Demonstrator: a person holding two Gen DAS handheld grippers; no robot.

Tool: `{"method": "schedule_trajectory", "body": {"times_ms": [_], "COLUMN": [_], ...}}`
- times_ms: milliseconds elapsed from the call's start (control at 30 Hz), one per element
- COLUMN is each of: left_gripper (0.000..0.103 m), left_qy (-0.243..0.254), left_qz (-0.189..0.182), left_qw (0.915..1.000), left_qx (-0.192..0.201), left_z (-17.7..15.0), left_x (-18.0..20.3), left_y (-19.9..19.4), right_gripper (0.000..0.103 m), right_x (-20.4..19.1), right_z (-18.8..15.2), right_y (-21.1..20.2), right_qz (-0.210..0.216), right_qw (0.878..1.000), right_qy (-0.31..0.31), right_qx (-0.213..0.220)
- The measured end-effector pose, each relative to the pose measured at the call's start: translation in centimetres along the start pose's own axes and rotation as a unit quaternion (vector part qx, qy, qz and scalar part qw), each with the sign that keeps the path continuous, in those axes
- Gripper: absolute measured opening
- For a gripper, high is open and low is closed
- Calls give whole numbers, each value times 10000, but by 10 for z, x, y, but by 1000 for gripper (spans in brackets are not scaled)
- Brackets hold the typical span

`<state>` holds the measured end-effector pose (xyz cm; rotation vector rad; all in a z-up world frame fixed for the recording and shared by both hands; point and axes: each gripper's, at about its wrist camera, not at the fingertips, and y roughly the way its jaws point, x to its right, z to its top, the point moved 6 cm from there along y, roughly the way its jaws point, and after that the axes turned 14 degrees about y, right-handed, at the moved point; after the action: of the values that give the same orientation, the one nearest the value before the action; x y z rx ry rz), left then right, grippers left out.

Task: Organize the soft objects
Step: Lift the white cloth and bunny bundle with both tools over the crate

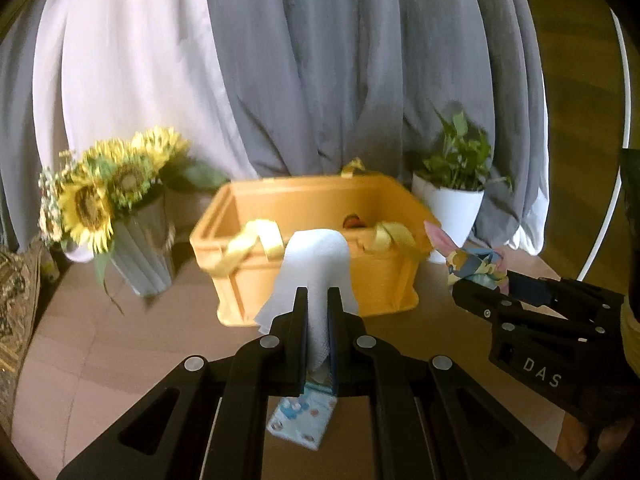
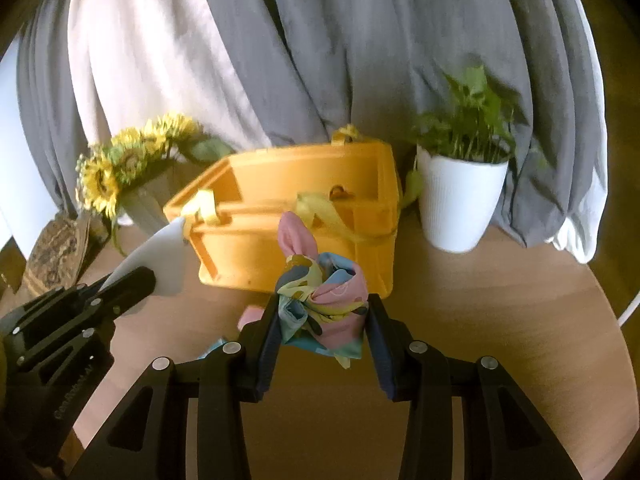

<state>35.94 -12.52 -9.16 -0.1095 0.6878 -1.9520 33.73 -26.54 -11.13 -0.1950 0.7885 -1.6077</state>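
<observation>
My left gripper [image 1: 318, 294] is shut on a white folded tissue [image 1: 316, 256] and holds it above the table, in front of the yellow storage box [image 1: 384, 280]. The tissue also shows at the left of the right wrist view [image 2: 160, 256]. My right gripper [image 2: 322, 304] is shut on a bunched pastel patterned cloth [image 2: 324, 300], also in front of the box [image 2: 256, 256]. In the left wrist view that cloth [image 1: 476, 266] sits at the right with the right gripper [image 1: 480, 284]. A small patterned tissue pack [image 1: 302, 420] lies on the table below my left gripper.
A vase of sunflowers [image 1: 100, 200] stands left of the box, a white potted plant [image 2: 460, 200] right of it. Grey and white curtains hang behind. The box has yellow ribbon handles [image 1: 256, 240]. A woven mat [image 2: 56, 256] lies at the left table edge.
</observation>
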Motion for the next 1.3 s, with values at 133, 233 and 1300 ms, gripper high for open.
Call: {"method": "schedule_trajectory", "body": {"times_ms": [133,233,1300], "left_gripper": [10,10,10], "left_qy": [39,76,128], "left_qz": [41,72,337], "left_qw": [9998,9994,9972], "left_qx": [184,320,650], "left_z": [14,25,107], "left_x": [-9,-15,-75], "left_y": [0,0,71], "right_gripper": [42,42,42], "right_x": [-8,-14,-53], "right_z": [16,26,128], "right_y": [-4,-5,53], "right_qz": [22,34,160], "right_qw": [9997,9992,9947], "right_qy": [26,31,-48], "right_qx": [234,399,1011]}}
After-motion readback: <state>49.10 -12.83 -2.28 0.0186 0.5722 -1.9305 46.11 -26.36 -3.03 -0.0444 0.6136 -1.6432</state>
